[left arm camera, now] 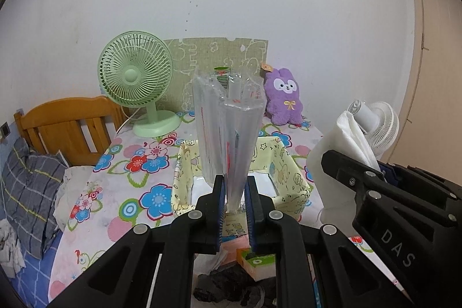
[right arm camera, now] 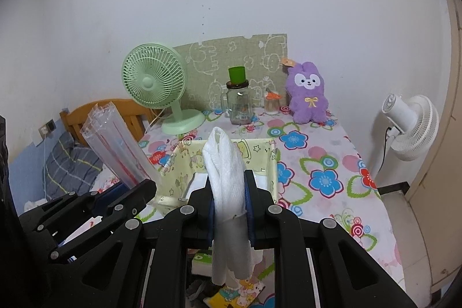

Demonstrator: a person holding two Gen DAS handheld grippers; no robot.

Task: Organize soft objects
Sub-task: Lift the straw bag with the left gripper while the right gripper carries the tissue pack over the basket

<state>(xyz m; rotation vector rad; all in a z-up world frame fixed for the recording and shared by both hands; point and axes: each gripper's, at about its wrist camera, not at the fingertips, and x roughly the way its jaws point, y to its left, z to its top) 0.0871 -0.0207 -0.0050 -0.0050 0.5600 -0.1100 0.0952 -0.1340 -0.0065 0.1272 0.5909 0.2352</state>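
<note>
My left gripper (left arm camera: 234,186) is shut on a clear air-cushion packing bag (left arm camera: 229,117), held upright above the yellow fabric storage box (left arm camera: 291,178). It also shows in the right wrist view (right arm camera: 115,146) at the left. My right gripper (right arm camera: 229,186) is shut on a folded white cloth (right arm camera: 223,160), held just in front of the same box (right arm camera: 173,178). The cloth shows at the right of the left wrist view (left arm camera: 346,140).
The floral tablecloth (right arm camera: 317,163) carries a green desk fan (right arm camera: 153,80), a glass jar with green cup (right arm camera: 238,100), a small jar (right arm camera: 272,103) and a purple plush rabbit (right arm camera: 307,94). A white standing fan (right arm camera: 410,126) is right. A wooden bed and pillow (left arm camera: 31,178) are left.
</note>
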